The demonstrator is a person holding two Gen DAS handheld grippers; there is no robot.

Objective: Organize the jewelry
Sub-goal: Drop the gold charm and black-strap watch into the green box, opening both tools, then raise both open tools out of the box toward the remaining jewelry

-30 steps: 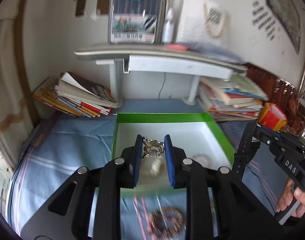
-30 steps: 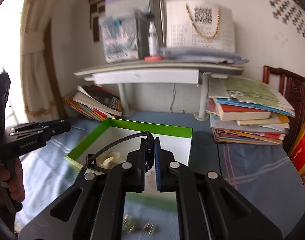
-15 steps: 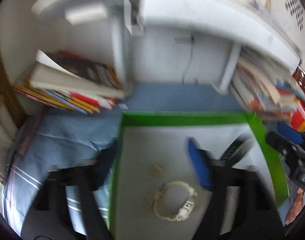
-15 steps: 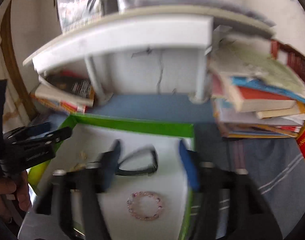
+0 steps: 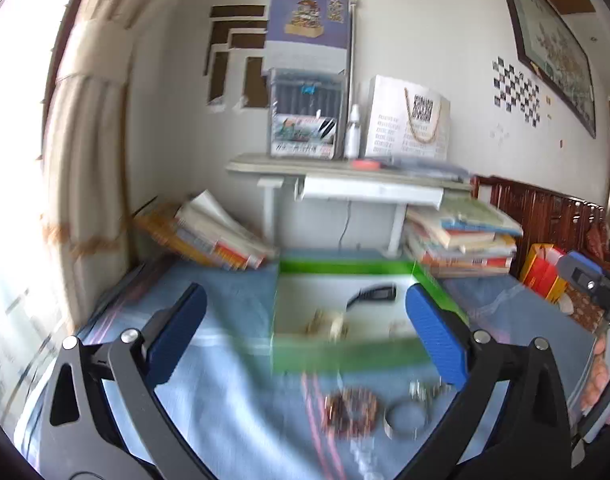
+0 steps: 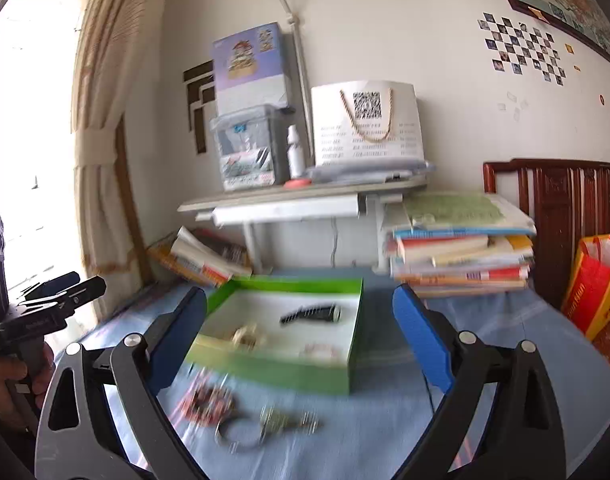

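Observation:
A green box (image 5: 345, 354) with a white floor stands on the blue cloth; it also shows in the right wrist view (image 6: 289, 372). Inside lie a black band (image 5: 375, 294), a pale bracelet (image 5: 329, 324) and a small pink bracelet (image 6: 319, 351). In front of the box lie a brown bead bracelet (image 5: 351, 412), a silver ring bangle (image 5: 405, 420) and a small metal piece (image 6: 285, 420). My left gripper (image 5: 305, 336) is open and empty, held back above the cloth. My right gripper (image 6: 299, 340) is open and empty too.
A white shelf (image 5: 345, 176) carries a box, a bottle and a paper bag. Book piles (image 5: 461, 240) sit right and left (image 5: 205, 236) of the shelf legs. A red-yellow bag (image 6: 593, 284) and a wooden chair back (image 6: 557, 216) stand at right. Curtain at left.
Both grippers have let go of their pieces into the box, opened wide and pulled back and up from it. The black band and the pale bracelet now lie in the box.

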